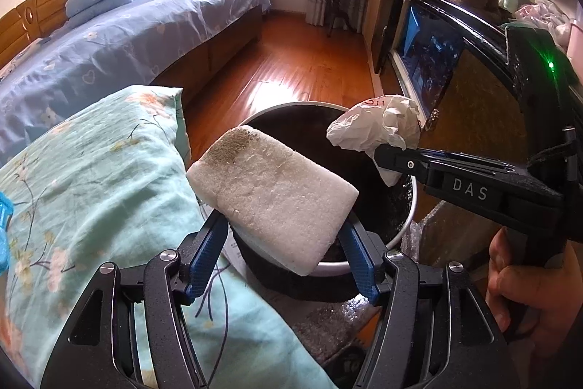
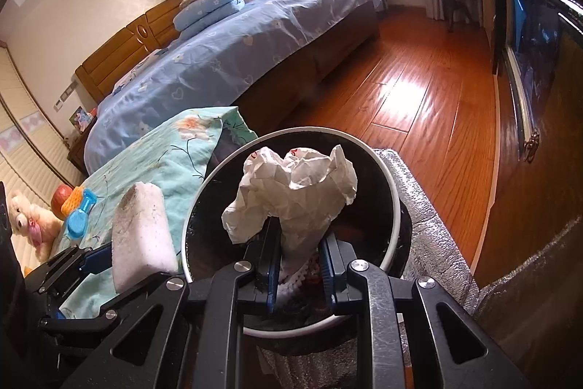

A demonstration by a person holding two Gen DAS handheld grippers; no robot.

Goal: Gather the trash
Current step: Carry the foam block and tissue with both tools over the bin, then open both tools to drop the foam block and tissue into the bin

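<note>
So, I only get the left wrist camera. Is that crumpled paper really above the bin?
Observer: Yes. In the right wrist view the crumpled paper hangs over the middle of the bin, pinched in the right tongs.
Visitor: Is the bin empty?
Observer: No. Some white and red clutter lies inside it, too hidden to name.
Visitor: And my foam block?
Observer: From that side the foam block sits left of the rim, in front of the flowered cover, not over the opening.

Open bin mouth (image 2: 386,170) below; pillow (image 1: 94,170) close alongside.
</note>
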